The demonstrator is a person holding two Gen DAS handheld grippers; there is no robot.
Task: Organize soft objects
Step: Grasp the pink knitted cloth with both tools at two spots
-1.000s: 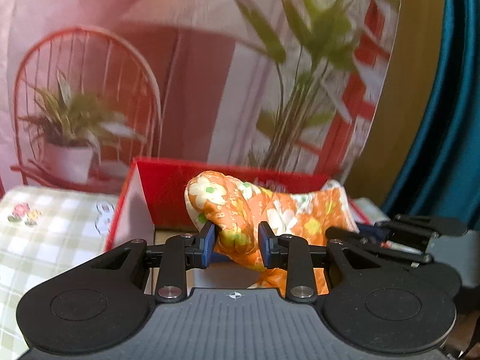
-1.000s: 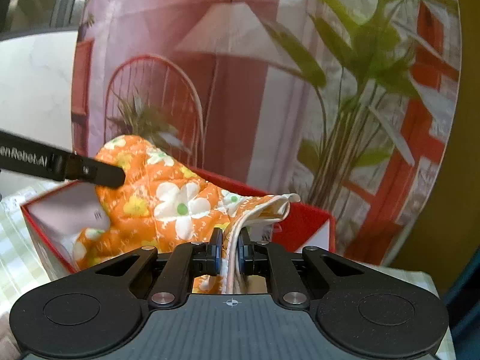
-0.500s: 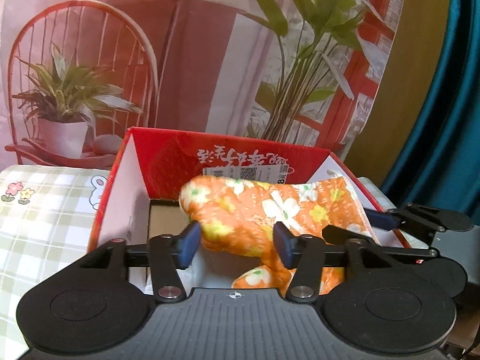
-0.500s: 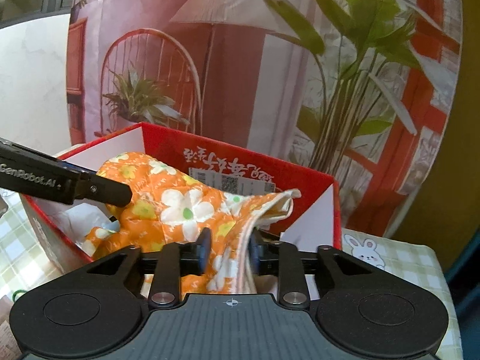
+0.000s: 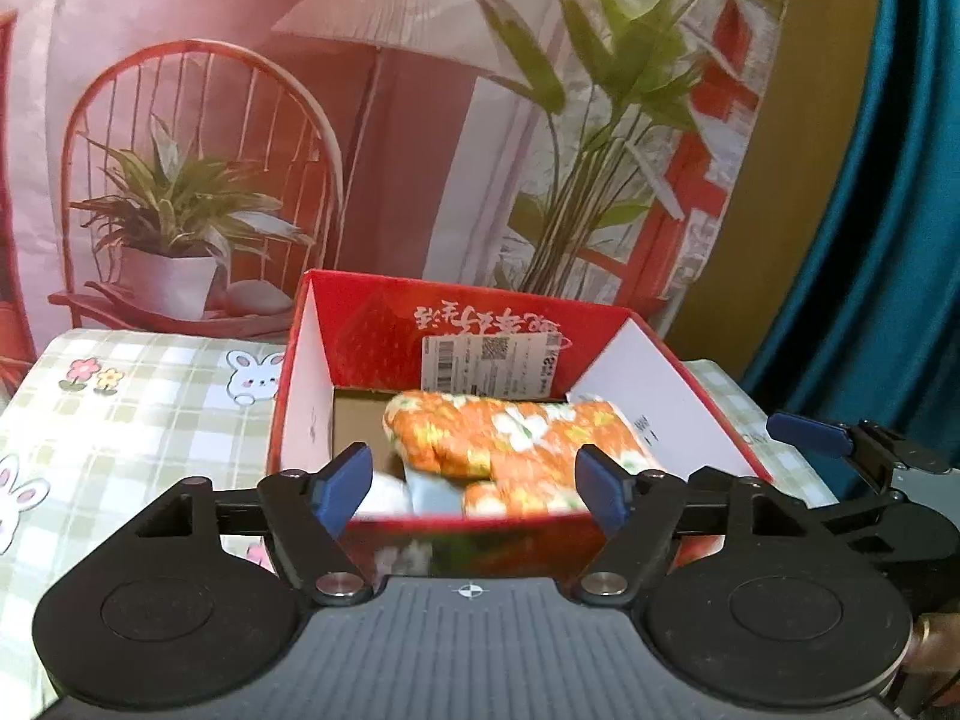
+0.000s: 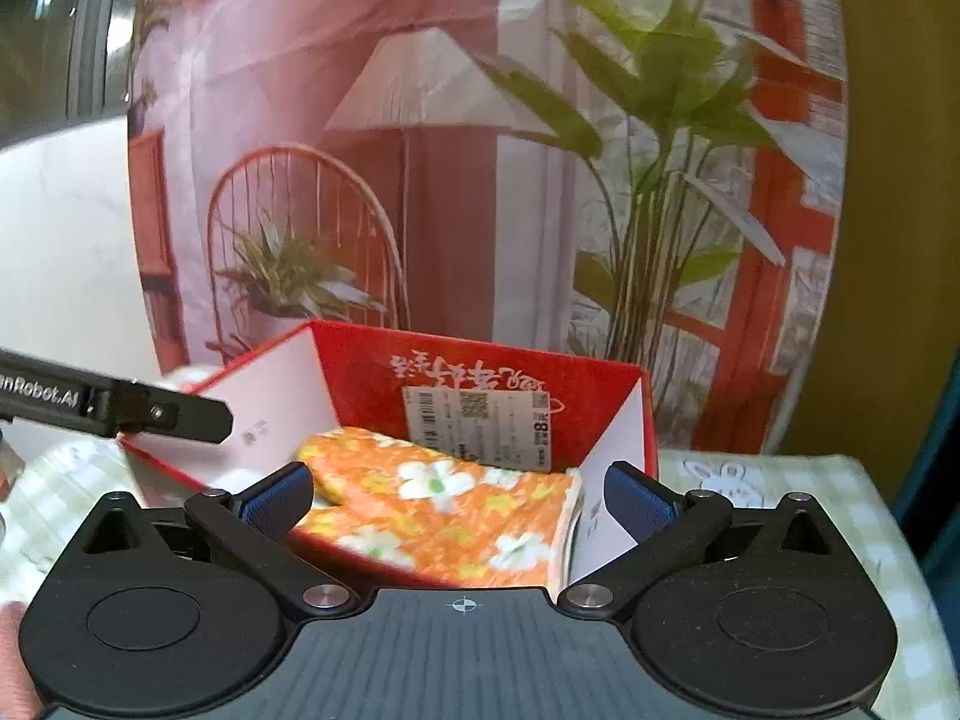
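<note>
Red box (image 5: 372, 348): floral cloth (image 5: 510, 438) inside, beyond opened tongs (image 5: 474, 486).

On the black arm of the other gripper (image 6: 114, 411), at the left edge of the right wrist view, white letters read "nRobot.AI"; the beginning is cut off by the frame. The white paper label (image 6: 480, 429) on the inner back wall of the red cardboard box (image 6: 372, 375) carries a barcode, a QR code and a big "8", seen sideways. The white brush characters (image 5: 486, 319) above the label are upside down and I cannot read them.
</note>
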